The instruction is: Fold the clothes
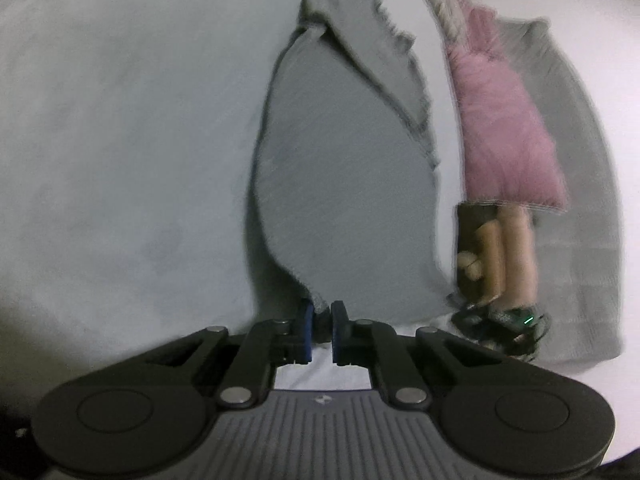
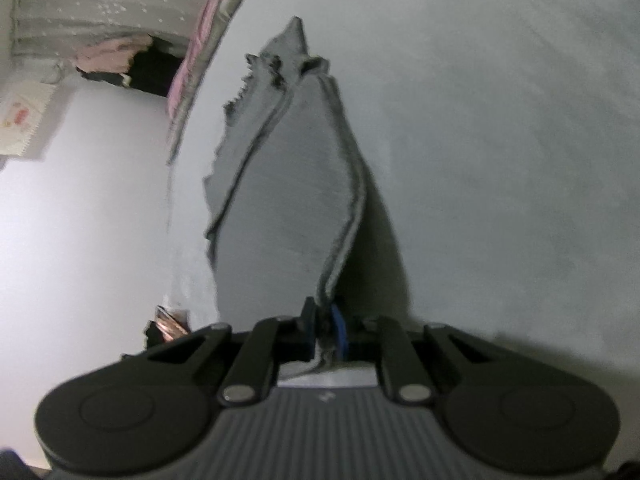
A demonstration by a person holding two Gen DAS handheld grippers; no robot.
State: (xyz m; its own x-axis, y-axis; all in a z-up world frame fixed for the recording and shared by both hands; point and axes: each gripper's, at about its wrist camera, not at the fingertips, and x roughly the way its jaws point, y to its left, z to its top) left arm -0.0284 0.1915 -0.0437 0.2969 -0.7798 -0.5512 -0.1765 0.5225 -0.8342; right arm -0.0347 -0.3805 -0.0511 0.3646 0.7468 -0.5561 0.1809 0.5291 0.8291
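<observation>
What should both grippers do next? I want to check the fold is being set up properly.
Probably lift together and carry the near edge forward. The left gripper and right gripper are each shut on the near edge of the grey cloth, which lies on the pale surface.

1. right gripper is clamped on the edge of a grey cloth, blue pads pinching it
2. cloth stretches away over the pale sheet, frayed fringe on its left side

No legible text (only blur)
</observation>
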